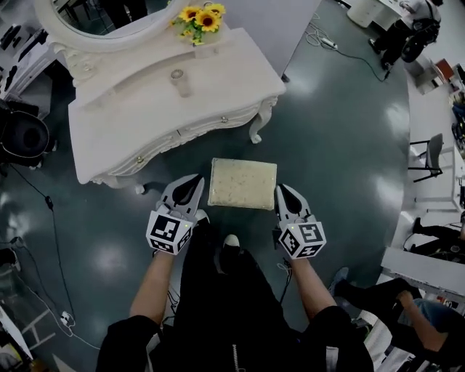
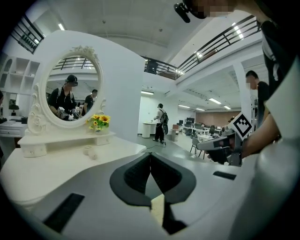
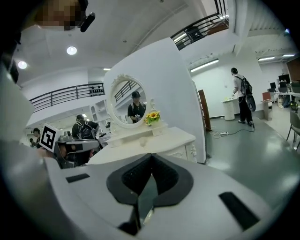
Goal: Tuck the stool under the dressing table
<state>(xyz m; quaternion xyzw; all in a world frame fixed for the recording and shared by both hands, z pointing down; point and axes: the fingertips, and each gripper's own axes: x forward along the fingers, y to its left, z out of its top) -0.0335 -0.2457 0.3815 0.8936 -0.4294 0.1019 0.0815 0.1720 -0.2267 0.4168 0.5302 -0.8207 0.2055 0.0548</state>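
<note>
The stool [image 1: 242, 183], with a square cream cushion, stands on the dark floor just in front of the white dressing table [image 1: 167, 109], outside its knee space. My left gripper [image 1: 195, 180] is shut and sits close beside the stool's left edge. At the stool's right edge is my right gripper [image 1: 282, 191], also shut. Neither holds anything. In the left gripper view the jaws of the left gripper [image 2: 150, 155] meet, with a cream sliver of the stool [image 2: 158, 208] below and the table [image 2: 70, 159] ahead. The right gripper [image 3: 151, 155] points past the table [image 3: 150, 138].
On the table stand an oval mirror [image 1: 109, 22], yellow flowers [image 1: 200, 17] and a small jar [image 1: 180, 81]. A black chair [image 1: 22, 134] and cables [image 1: 54, 247] lie left. Someone sits at the lower right [image 1: 407, 305]. My shoe [image 1: 231, 242] is just behind the stool.
</note>
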